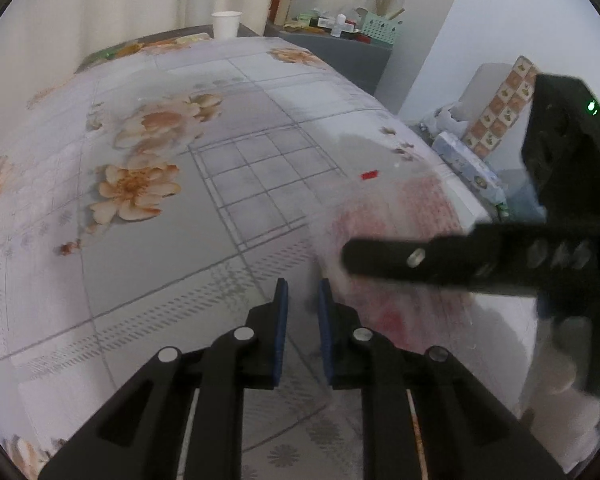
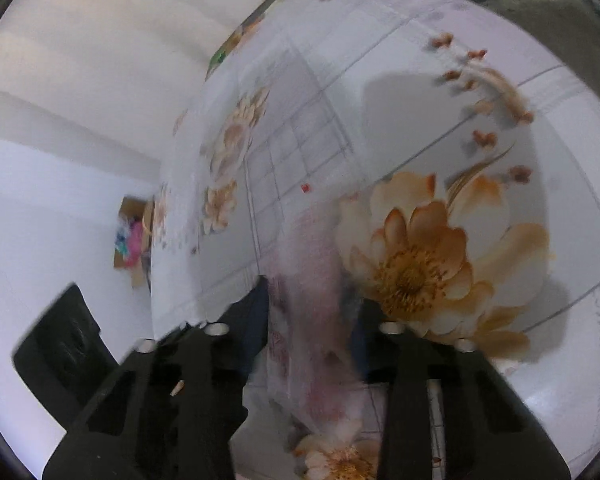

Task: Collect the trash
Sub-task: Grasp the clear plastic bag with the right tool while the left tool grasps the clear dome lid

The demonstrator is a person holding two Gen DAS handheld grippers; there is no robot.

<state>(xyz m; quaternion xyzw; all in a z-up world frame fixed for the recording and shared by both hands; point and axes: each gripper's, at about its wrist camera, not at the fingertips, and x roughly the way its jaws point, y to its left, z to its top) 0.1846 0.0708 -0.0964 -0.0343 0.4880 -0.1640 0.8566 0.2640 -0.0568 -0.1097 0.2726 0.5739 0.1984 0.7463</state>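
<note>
One flowered cloth [image 1: 228, 184] is covering the table, printed with orange blossoms and grey grid lines, smooth and slightly glossy. At its far edge one white paper cup [image 1: 226, 24] is standing upright. Behind that, pale curtains are hanging in soft folds.

Moving right, the left gripper [image 1: 303, 300] is pointing down at the cloth, its two blue-padded black fingers drawn almost together with only a narrow gap; whether any film is caught between them cannot be told. Just to its right one thin, translucent plastic bag [image 1: 396, 216], white with blurred red print, is lying crumpled on the cloth. One small red scrap [image 1: 369, 175] is lying just beyond the bag, apart from it.

Further right, the right gripper [image 2: 310, 308] is reaching across the bag; in its own view the bag [image 2: 312, 280] is bunched between the two black fingers, which are clenching on it.

At the far right, a grey side cabinet [image 1: 340, 54] is holding jars, bottles and one green perforated basket [image 1: 380, 28], and a patterned box [image 1: 500, 108] is leaning against the white wall.
</note>
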